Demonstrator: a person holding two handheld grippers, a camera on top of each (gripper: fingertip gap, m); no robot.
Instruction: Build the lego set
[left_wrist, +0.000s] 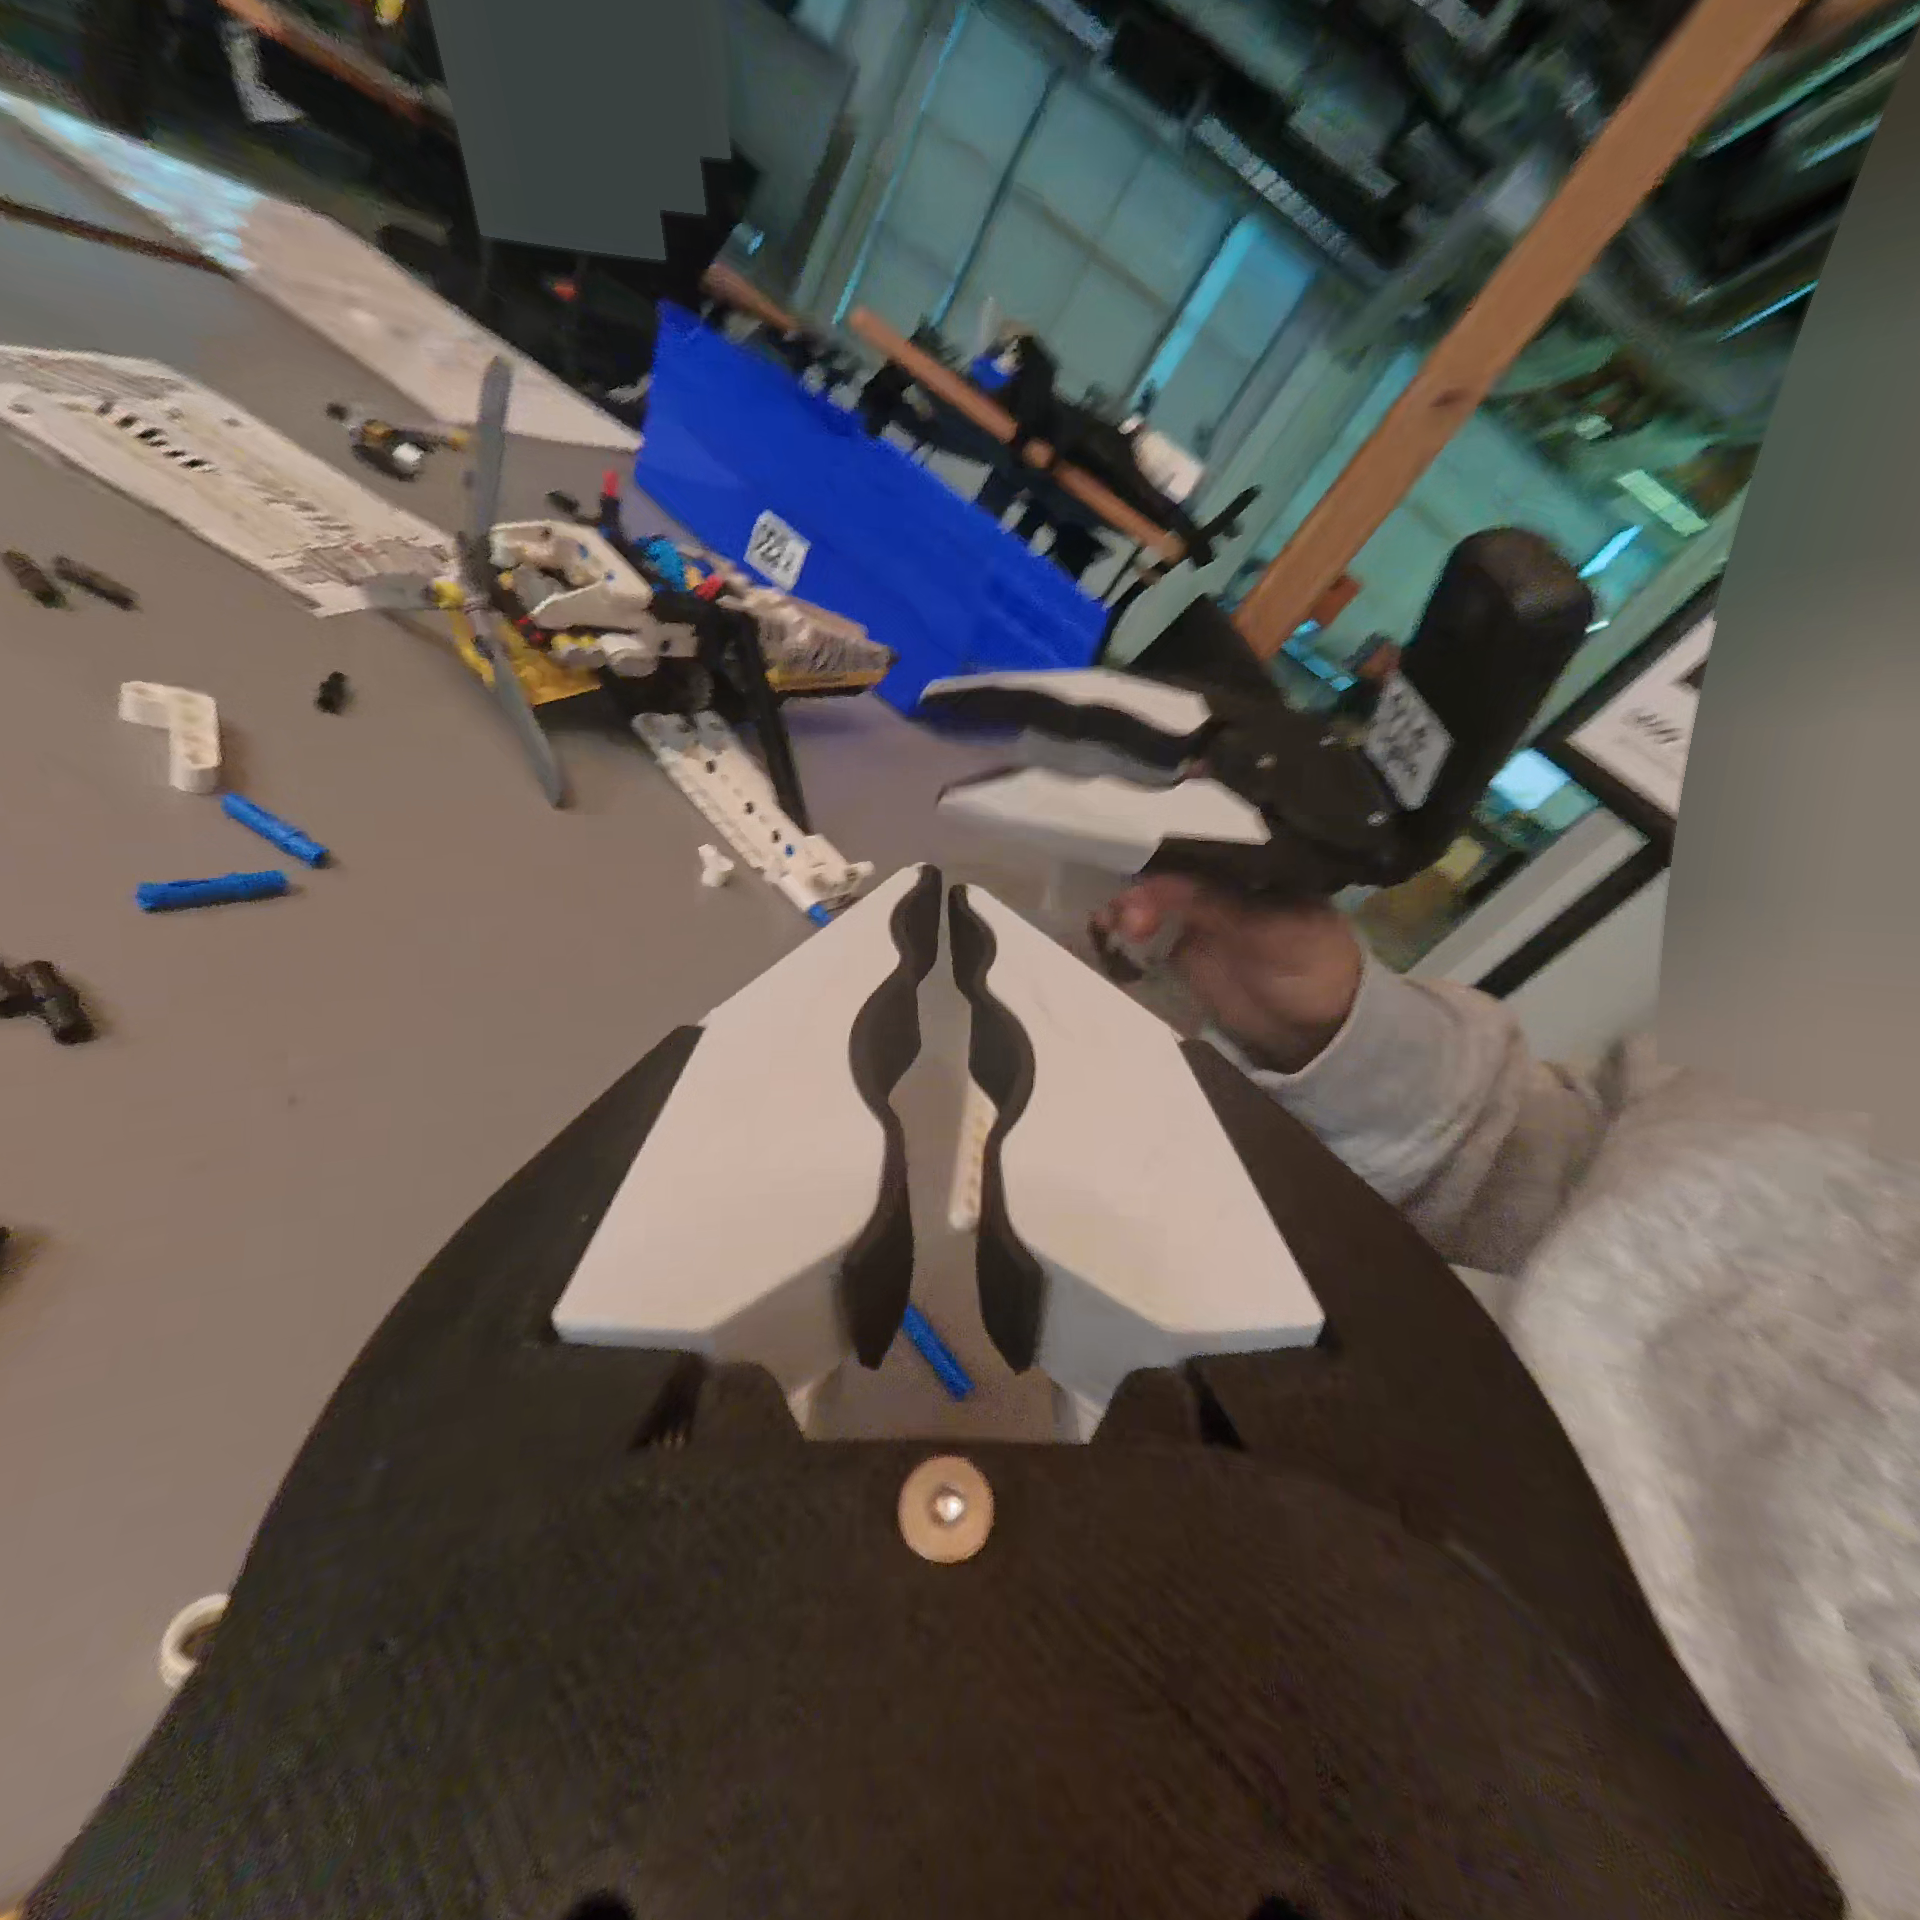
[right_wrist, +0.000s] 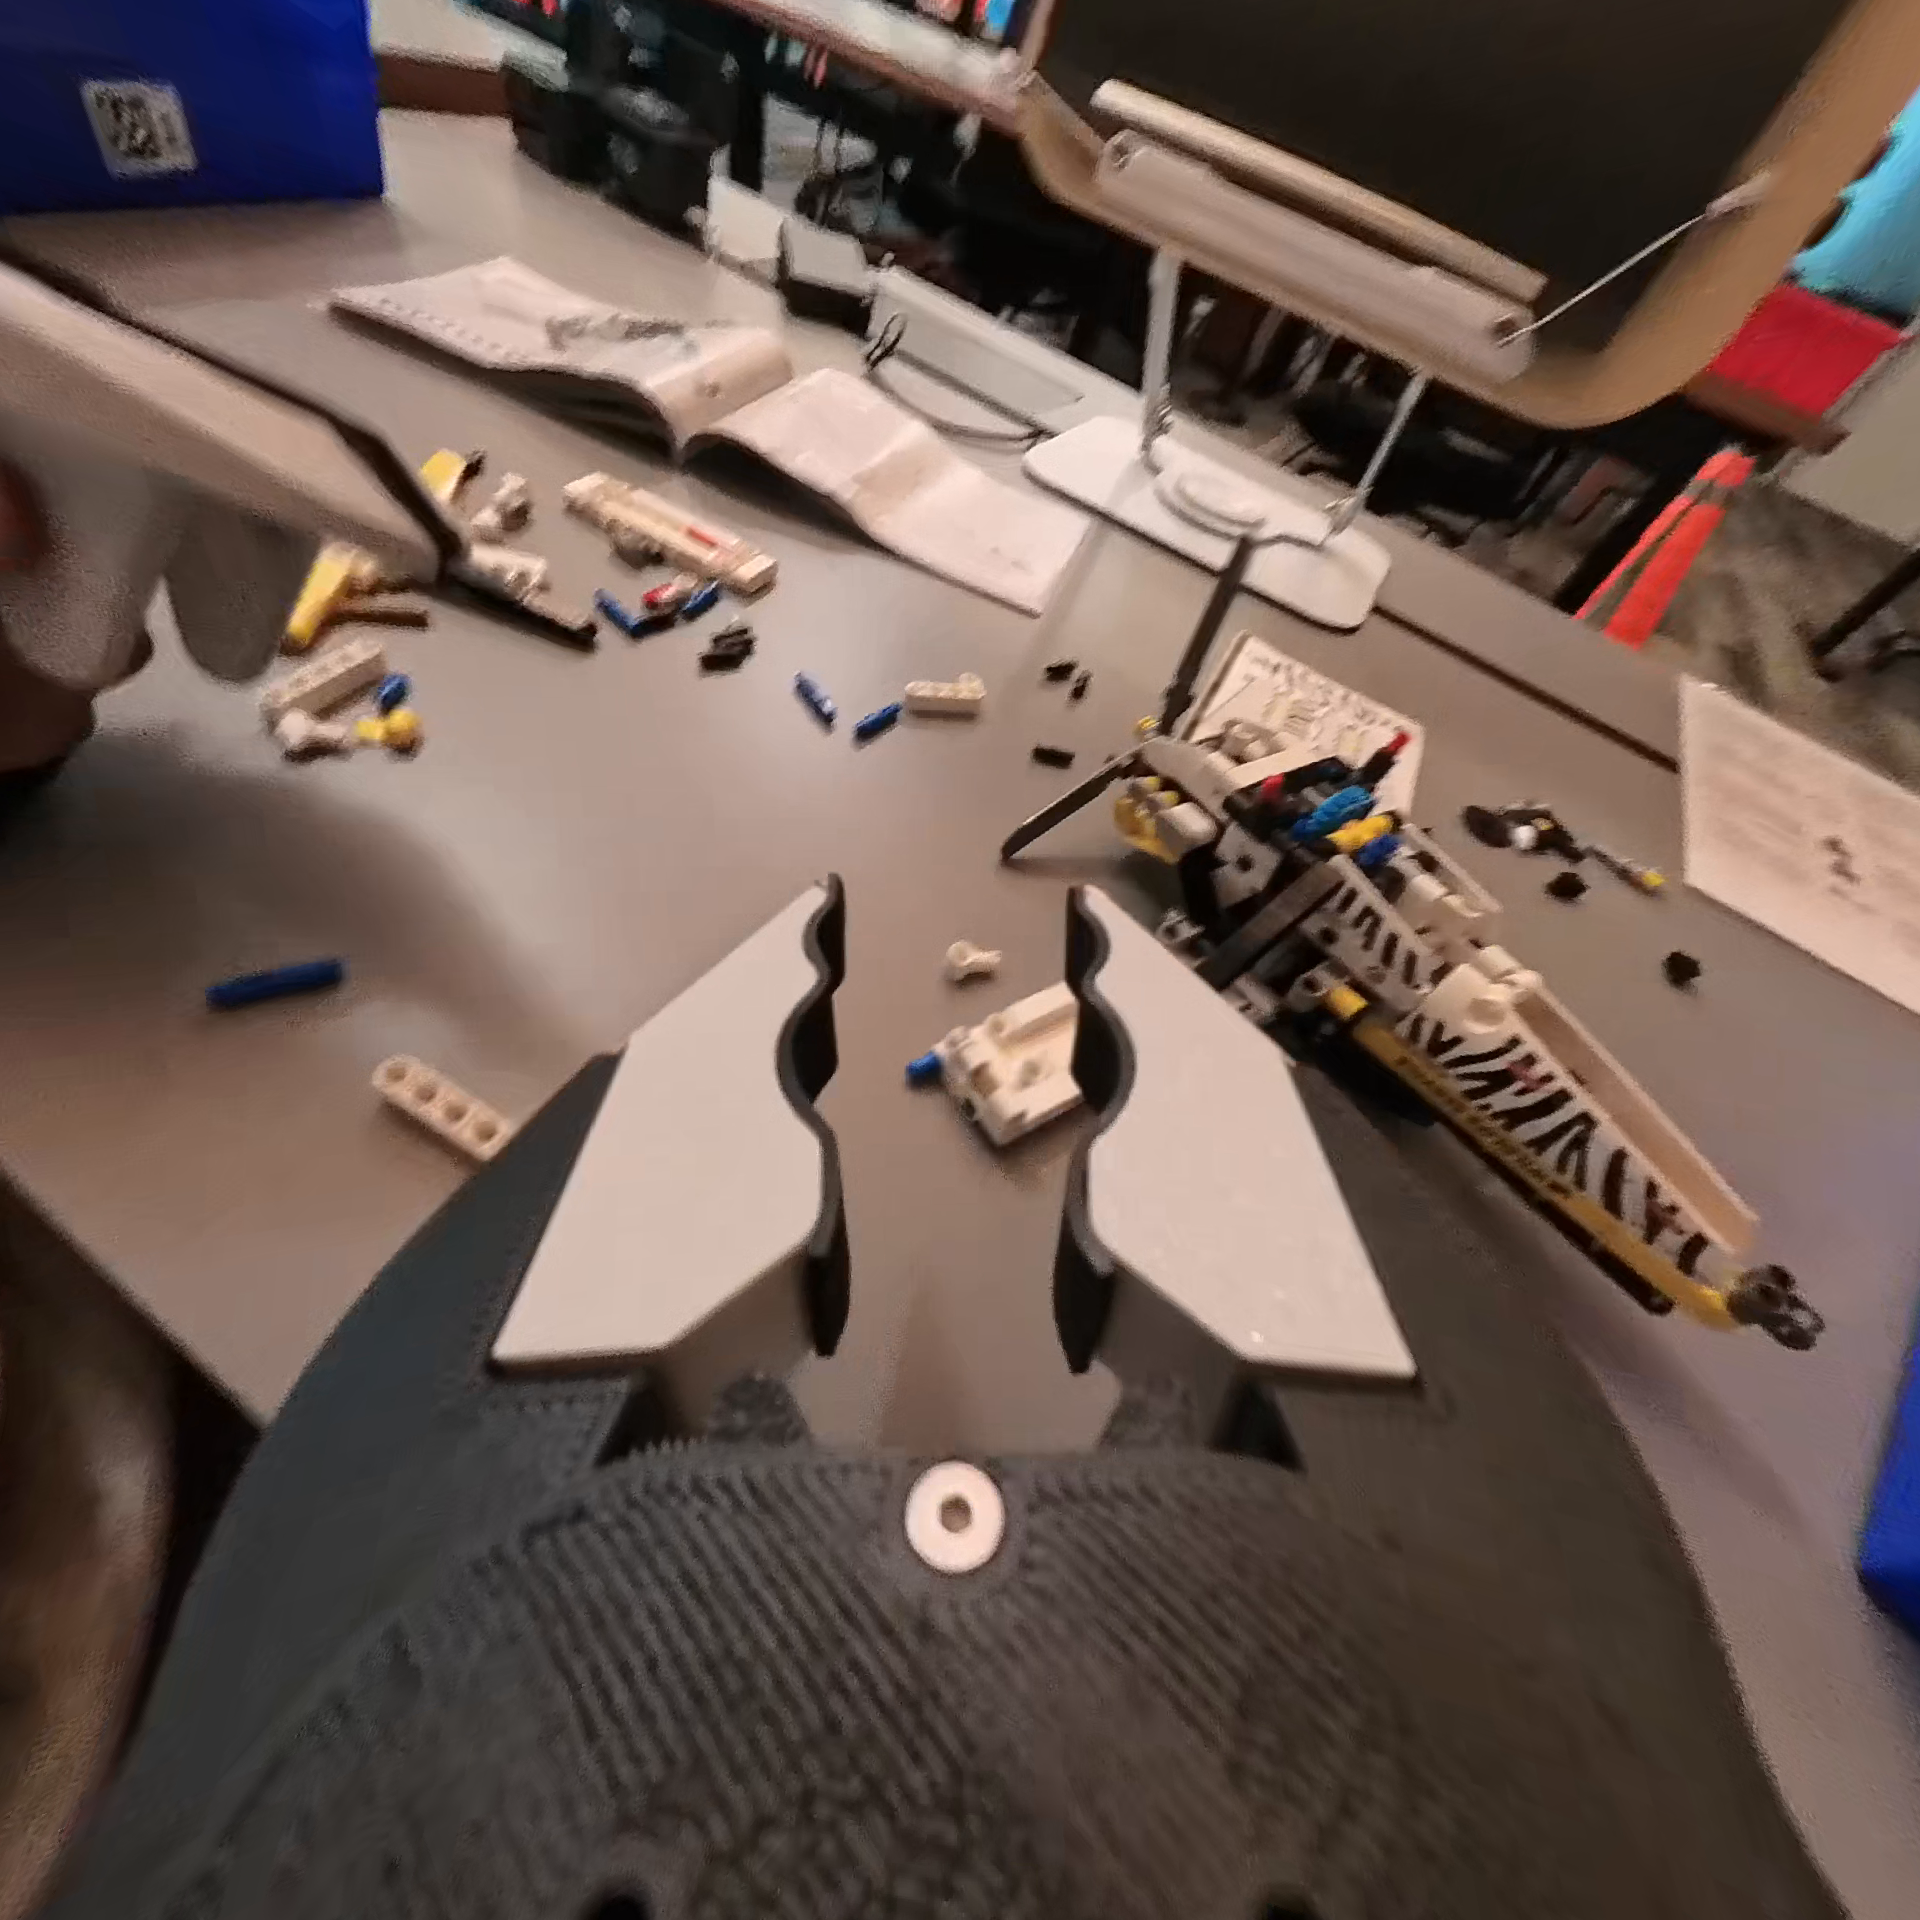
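Here – R hand-held gripper (right_wrist: 956, 914) wide, empty.

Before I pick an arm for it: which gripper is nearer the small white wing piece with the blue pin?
Right. The right gripper hangs directly over the wing piece; the left gripper sits farther back.

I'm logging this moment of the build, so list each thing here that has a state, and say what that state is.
Left tongs: shut, empty, above the table.
Right tongs: open, empty, over the white wing piece.
Plane model: partly built, resting on the table, propeller fitted.
White wing piece: loose, lying flat, apart from the model.
Instruction booklet: open.
Blue pins: loose, scattered.
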